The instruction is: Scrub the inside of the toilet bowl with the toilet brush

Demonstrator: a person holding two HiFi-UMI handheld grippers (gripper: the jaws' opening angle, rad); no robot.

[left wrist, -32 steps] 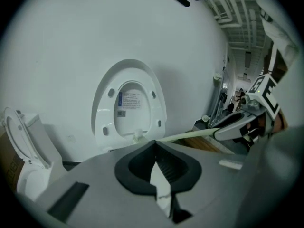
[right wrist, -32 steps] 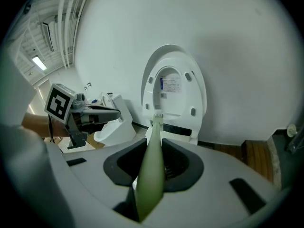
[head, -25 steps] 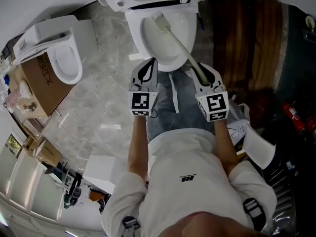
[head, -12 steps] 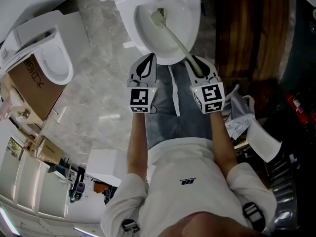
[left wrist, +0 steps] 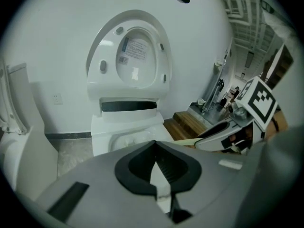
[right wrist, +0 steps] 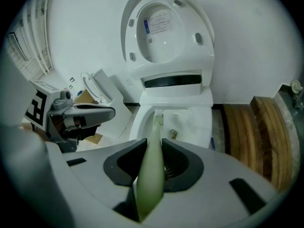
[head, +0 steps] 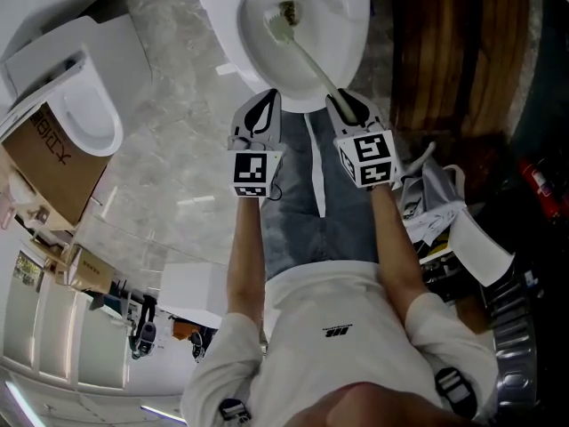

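Between the right gripper jaws: pale green toilet brush, handle clamped. Ahead of these jaws, the brush head sits inside the toilet bowl, near the drain. Left gripper: just beside the right, jaws together, nothing held, near the bowl's front rim.

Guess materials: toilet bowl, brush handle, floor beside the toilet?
Going by looks only: toilet bowl is probably glazed white ceramic, with glossy highlights. The toilet brush handle seems to be pale green plastic, a smooth matte taper. The floor is grey polished stone or tile, veined and reflecting light.
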